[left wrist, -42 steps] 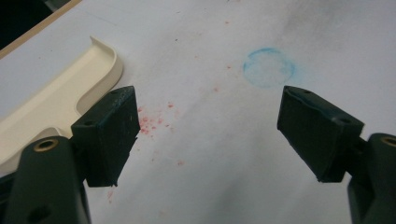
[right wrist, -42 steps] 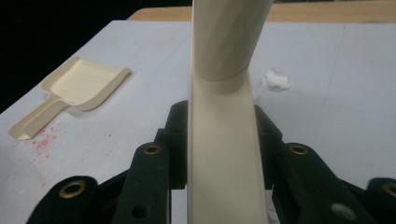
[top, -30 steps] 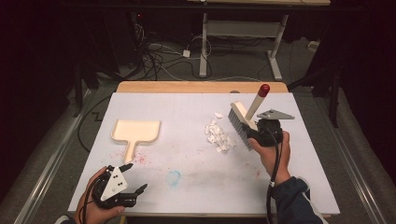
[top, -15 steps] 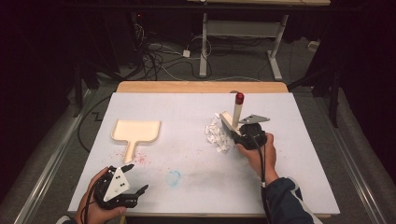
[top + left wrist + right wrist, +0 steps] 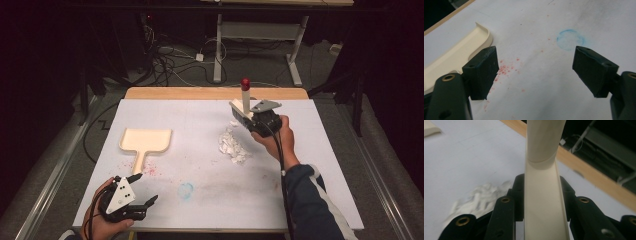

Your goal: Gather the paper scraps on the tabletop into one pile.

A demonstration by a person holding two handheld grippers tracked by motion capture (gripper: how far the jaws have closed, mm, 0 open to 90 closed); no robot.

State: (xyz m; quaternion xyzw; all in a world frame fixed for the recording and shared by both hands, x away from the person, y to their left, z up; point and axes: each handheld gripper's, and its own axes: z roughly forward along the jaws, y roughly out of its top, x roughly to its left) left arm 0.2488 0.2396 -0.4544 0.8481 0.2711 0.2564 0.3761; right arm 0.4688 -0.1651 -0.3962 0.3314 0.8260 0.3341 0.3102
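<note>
Your right gripper (image 5: 245, 119) is clamped shut, raised toward the far edge; your left gripper (image 5: 142, 192) rests, jaws apart, at the near-left corner

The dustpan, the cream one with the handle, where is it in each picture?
High view: the dustpan lies flat at the left of the table, handle toward the person.
Left gripper view: its raised rim curves along the left edge, behind the left jaw.
Right gripper view: one cream corner peeks in at the top left.
Shared landmark: the pile of paper scraps, seen from above and by the right gripper.
</note>
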